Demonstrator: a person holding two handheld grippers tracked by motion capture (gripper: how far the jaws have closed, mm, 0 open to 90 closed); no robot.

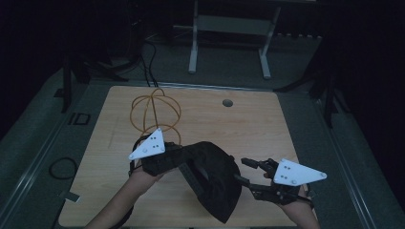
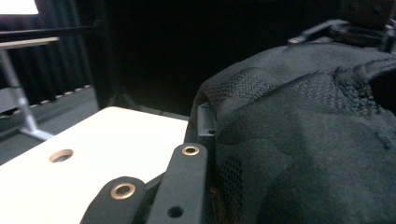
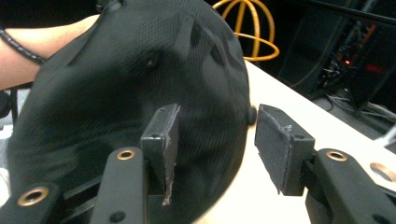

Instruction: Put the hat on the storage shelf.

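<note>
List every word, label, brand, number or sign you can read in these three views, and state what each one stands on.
"ID": pale characters on the dark floor mat left of the wooden table in the high view; dim, so the reading is uncertain.
No readable text on the black cap, the orange wire stand, or either white three-cornered plate.

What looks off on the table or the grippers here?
The right gripper has worn pads: the rubber facing is frayed and peeling at its edges. Otherwise nothing odd: the black cap hangs clamped in the left gripper, and the orange wire stand sits upright on the table.
</note>
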